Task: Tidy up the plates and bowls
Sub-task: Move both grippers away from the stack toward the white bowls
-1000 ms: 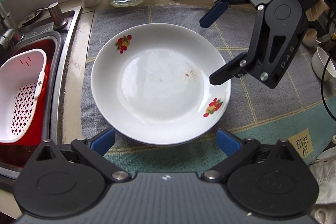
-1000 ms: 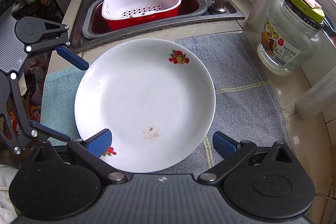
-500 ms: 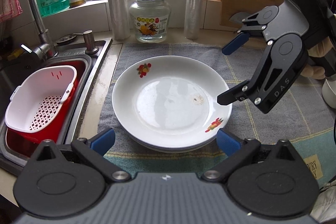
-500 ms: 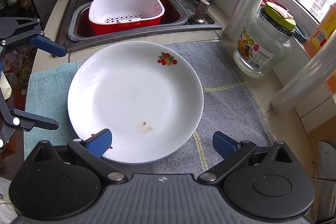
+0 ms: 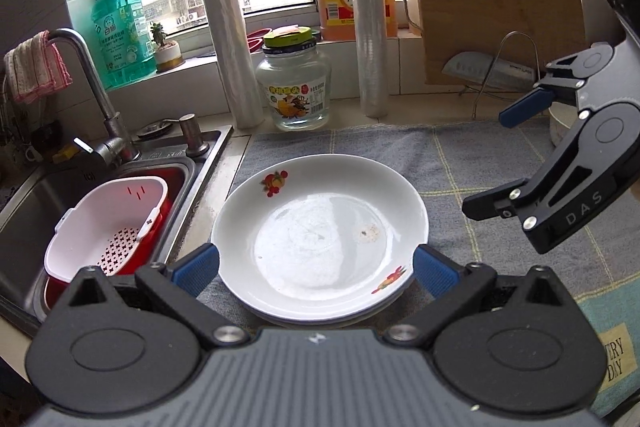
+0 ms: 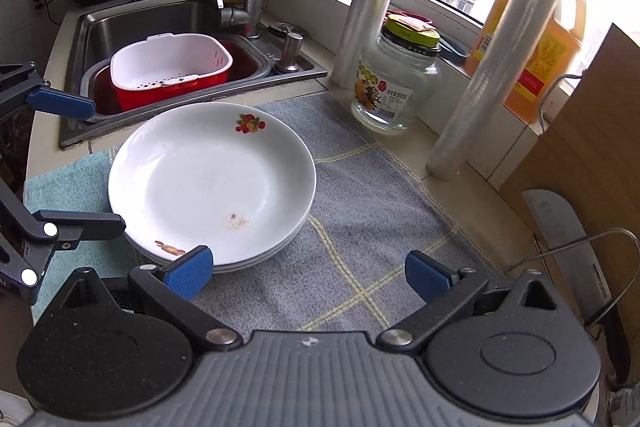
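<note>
The cloth lies bare to the right of the stacked plates — open room there. Behind, a jar and two film rolls line the wall; a chopping board and knife block the far right, and the sink drops away left.

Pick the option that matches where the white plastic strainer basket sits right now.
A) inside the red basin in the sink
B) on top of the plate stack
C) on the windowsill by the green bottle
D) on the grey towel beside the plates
A: the white strainer basket nests in the red basin within the sink, apart from the plate stack on the towel.
</note>
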Demonstrator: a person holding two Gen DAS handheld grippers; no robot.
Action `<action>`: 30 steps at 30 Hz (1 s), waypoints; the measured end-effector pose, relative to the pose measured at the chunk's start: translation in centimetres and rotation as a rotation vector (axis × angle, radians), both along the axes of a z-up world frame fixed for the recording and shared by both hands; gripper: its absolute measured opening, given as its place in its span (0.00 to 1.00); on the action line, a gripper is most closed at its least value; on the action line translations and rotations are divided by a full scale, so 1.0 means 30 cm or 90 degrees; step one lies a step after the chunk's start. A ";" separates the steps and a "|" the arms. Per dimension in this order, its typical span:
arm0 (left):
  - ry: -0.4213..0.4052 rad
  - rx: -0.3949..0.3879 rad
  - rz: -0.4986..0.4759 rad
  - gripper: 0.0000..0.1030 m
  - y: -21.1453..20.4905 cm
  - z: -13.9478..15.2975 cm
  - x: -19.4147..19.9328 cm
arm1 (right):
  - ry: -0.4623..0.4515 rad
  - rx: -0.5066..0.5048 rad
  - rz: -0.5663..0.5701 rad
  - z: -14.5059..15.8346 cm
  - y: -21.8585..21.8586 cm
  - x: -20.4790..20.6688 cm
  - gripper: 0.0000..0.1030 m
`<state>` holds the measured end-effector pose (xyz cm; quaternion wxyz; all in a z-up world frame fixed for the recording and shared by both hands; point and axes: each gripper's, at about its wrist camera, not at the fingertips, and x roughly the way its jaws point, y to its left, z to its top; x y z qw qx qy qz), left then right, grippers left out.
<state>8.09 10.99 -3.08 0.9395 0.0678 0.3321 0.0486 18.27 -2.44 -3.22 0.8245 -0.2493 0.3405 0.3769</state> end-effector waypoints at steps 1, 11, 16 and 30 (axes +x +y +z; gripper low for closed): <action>-0.007 0.014 -0.001 0.99 -0.022 0.001 0.002 | 0.005 0.007 -0.016 0.000 -0.028 -0.003 1.00; 0.009 -0.051 -0.120 0.99 -0.254 -0.011 0.093 | 0.015 0.023 -0.185 -0.013 -0.333 -0.043 1.00; 0.047 -0.099 -0.219 0.99 -0.418 -0.037 0.155 | 0.006 0.023 -0.270 -0.011 -0.509 -0.079 1.00; 0.107 -0.121 -0.398 0.99 -0.839 -0.127 0.215 | -0.013 0.032 -0.477 0.003 -0.967 -0.192 1.00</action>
